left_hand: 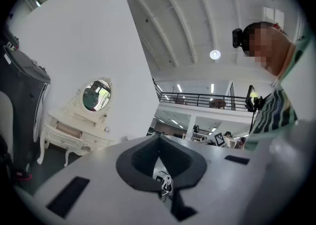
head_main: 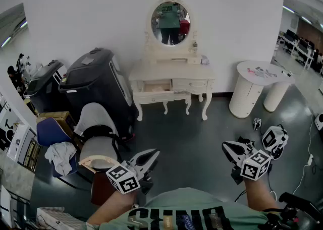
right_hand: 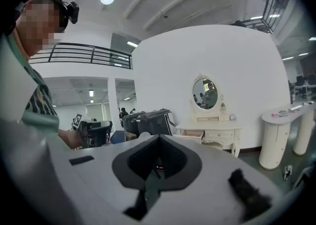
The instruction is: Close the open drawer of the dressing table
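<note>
White wall behind dressing table | open drawer at table's left front, pulled out, contents too small to tell | drawer well apart from both grippers, across dark floor | left gripper jaws together, empty | right gripper jaws together, empty

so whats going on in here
A person holds a gripper in each hand, facing a white dressing table across the room. Its drawer on the left stands open. The left gripper and right gripper are both shut and empty, well short of the table, so closing has not begun.
</note>
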The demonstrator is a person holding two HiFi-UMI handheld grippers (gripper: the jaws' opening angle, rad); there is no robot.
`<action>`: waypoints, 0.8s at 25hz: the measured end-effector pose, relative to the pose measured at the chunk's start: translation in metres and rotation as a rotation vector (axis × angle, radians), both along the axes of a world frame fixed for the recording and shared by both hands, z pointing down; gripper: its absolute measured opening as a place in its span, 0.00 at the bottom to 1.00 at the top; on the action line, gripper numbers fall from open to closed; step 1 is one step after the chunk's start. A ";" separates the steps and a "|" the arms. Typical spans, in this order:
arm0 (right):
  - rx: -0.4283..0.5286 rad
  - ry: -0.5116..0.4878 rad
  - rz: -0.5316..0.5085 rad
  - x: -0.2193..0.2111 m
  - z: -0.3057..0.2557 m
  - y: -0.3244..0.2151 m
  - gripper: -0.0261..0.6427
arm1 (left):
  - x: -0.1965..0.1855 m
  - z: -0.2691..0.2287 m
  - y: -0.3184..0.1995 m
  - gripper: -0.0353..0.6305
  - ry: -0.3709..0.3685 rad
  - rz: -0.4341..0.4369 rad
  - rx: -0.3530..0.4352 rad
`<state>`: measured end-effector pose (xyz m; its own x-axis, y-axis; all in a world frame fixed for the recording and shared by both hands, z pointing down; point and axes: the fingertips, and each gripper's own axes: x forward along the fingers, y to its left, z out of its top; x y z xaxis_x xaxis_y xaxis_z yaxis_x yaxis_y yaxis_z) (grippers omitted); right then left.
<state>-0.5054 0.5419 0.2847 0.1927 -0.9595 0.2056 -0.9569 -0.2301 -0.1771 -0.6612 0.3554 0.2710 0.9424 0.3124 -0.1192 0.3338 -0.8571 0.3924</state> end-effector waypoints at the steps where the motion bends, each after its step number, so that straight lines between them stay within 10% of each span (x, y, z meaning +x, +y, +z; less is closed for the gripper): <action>1: -0.001 0.006 -0.003 -0.001 -0.001 -0.001 0.06 | 0.001 -0.001 0.001 0.07 -0.002 0.002 0.001; 20: 0.013 -0.011 0.024 0.087 -0.015 0.103 0.06 | 0.110 -0.008 0.095 0.07 -0.001 0.054 -0.030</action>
